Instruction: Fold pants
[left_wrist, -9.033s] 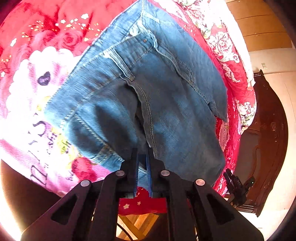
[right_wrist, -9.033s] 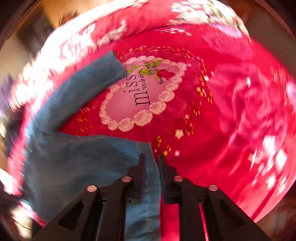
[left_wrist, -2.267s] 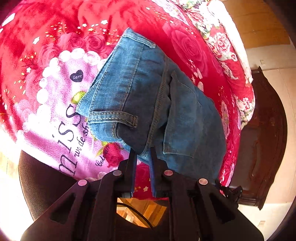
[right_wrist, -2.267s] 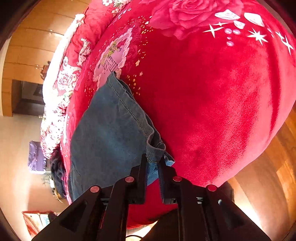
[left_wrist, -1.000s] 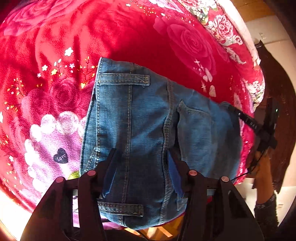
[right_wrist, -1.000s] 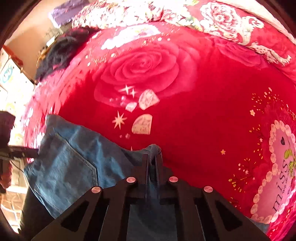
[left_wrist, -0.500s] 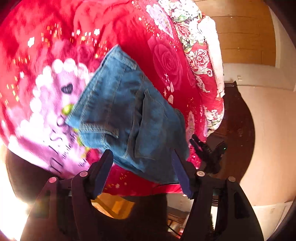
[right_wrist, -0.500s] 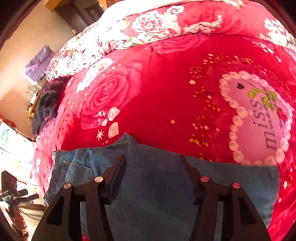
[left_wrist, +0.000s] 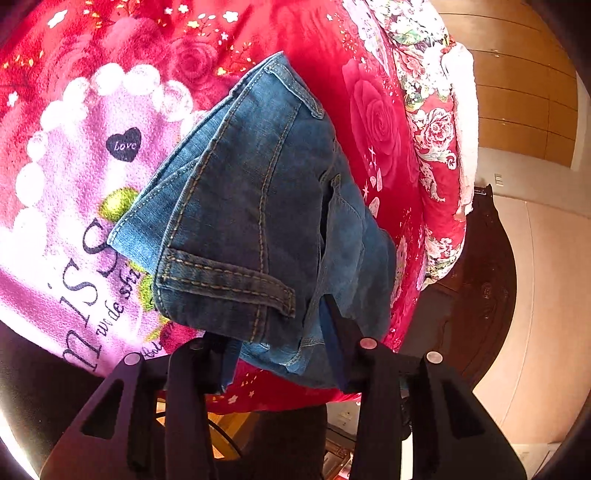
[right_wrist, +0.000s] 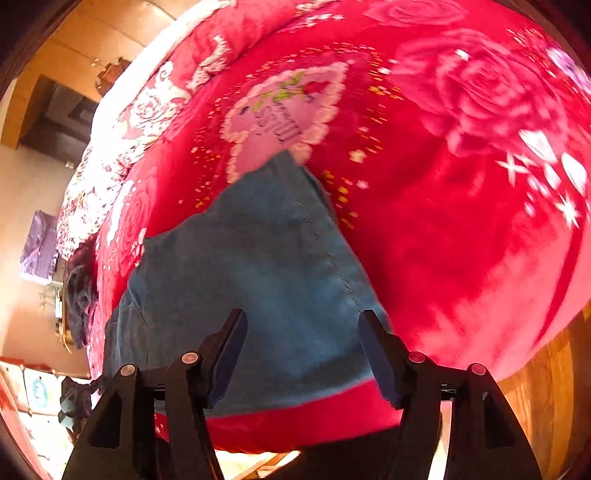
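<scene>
Folded blue jeans (left_wrist: 258, 192) lie on a red rose-patterned blanket (left_wrist: 74, 147) over a bed. In the left wrist view their near corner, with a belt loop, bulges between the fingers of my left gripper (left_wrist: 275, 326). It hides the left fingertip. The jaws are closing around that thick fold but still stand well apart. In the right wrist view the jeans (right_wrist: 258, 266) spread flat on the blanket (right_wrist: 461, 221). My right gripper (right_wrist: 302, 314) hovers over their near edge. Its jaws are opening wide and hold nothing.
Dark wooden furniture (left_wrist: 487, 295) stands past the bed's right side, under a wood-panelled wall (left_wrist: 517, 92). A dark heap of clothing (right_wrist: 79, 291) and a purple item (right_wrist: 38, 247) sit at the far left. Wooden floor (right_wrist: 554, 387) shows beyond the bed's near edge.
The right gripper let go of the jeans, opened wide and swung along their edge while rolling. The left gripper opened, then narrowed again and closed in on the jeans' near corner.
</scene>
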